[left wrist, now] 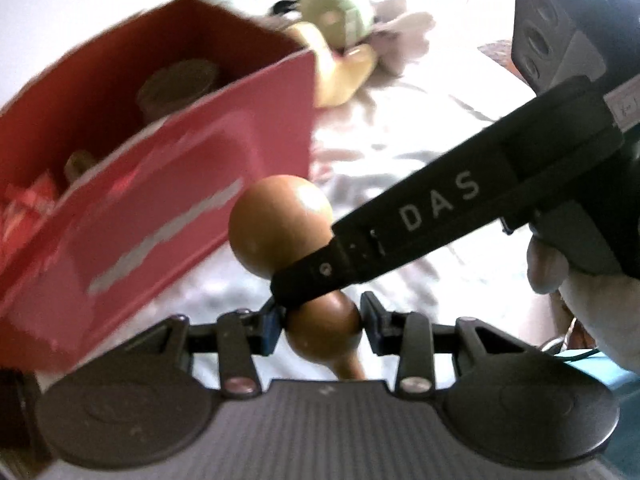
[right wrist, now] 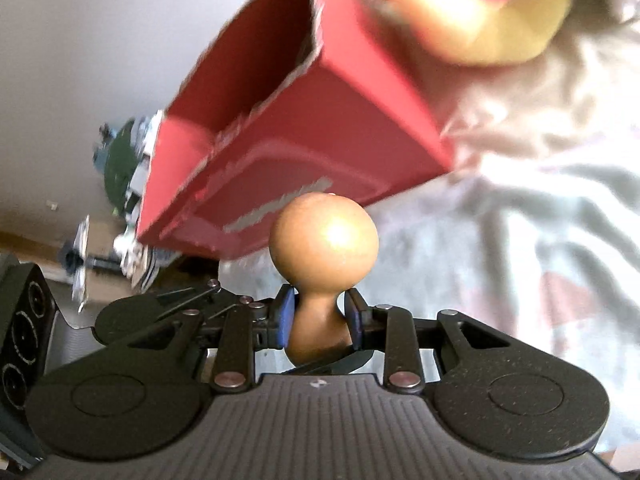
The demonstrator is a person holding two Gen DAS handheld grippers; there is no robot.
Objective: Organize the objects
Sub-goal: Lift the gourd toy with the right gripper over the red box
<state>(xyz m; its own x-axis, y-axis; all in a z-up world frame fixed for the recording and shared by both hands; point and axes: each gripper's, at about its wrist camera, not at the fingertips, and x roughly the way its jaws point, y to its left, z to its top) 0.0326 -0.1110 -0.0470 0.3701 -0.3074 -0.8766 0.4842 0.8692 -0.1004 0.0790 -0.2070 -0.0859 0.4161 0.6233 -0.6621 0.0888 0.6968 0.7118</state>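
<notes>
Brown glossy wooden gourd (right wrist: 323, 240) — two-lobed, narrow-waisted

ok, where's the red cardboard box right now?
Left wrist view: red cardboard box sits upper left on the pale cloth, just beyond the brown wooden gourd-shaped piece.

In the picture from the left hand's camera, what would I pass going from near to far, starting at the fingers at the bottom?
Left gripper with its fingers around the brown wooden gourd-shaped piece → open red cardboard box → yellow and green plush toy on the pale cloth.
</notes>
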